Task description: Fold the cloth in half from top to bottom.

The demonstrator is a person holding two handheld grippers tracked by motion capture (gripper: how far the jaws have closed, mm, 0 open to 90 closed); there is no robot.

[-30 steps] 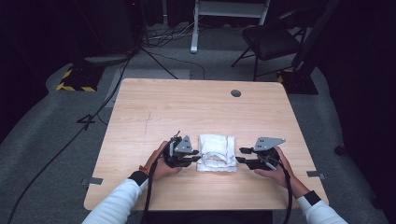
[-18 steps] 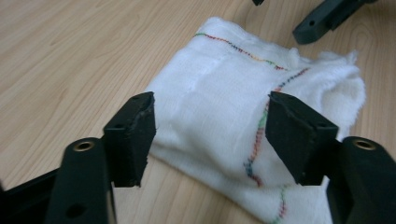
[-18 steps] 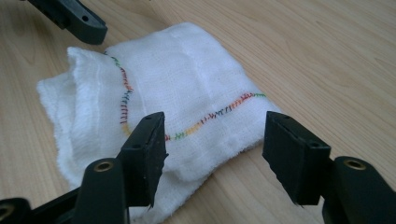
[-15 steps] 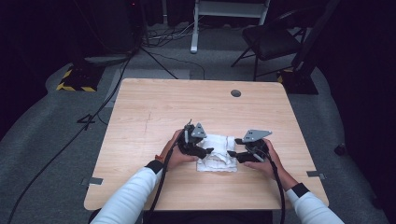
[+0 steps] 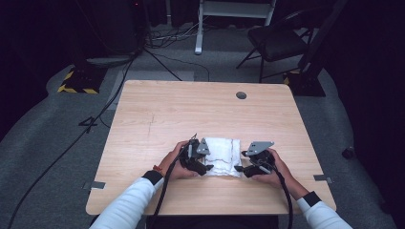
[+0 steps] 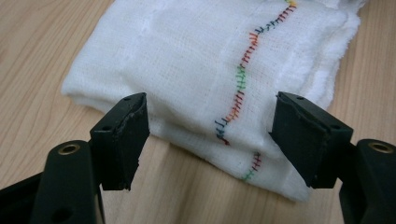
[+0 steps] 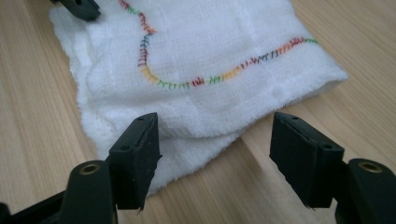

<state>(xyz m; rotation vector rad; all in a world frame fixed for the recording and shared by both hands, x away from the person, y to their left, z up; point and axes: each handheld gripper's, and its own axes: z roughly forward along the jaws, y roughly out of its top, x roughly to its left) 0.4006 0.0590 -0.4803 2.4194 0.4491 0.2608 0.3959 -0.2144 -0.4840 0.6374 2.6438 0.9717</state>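
Observation:
A folded white cloth (image 5: pixel 222 155) with a wavy multicoloured stitch line lies on the wooden table (image 5: pixel 200 114), near the front edge. My left gripper (image 5: pixel 206 168) sits at the cloth's left side, open, its jaws spread over the cloth's (image 6: pixel 219 70) near corner without touching it. My right gripper (image 5: pixel 240 167) sits at the cloth's right side, also open, with the folded edge of the cloth (image 7: pixel 210 70) just beyond its jaws. A tip of the left gripper (image 7: pixel 77 7) shows at the cloth's far corner in the right gripper view.
A round grommet hole (image 5: pixel 241 95) lies near the table's far edge. Beyond the table stand a black chair (image 5: pixel 279 40), a white stand base (image 5: pixel 234 12) and floor cables (image 5: pixel 95 119). The person's forearms (image 5: pixel 138 195) come in from the front edge.
Both grippers have closed in on the cloth from either side and dropped lower toward the table. The cloth has stayed where it lay.

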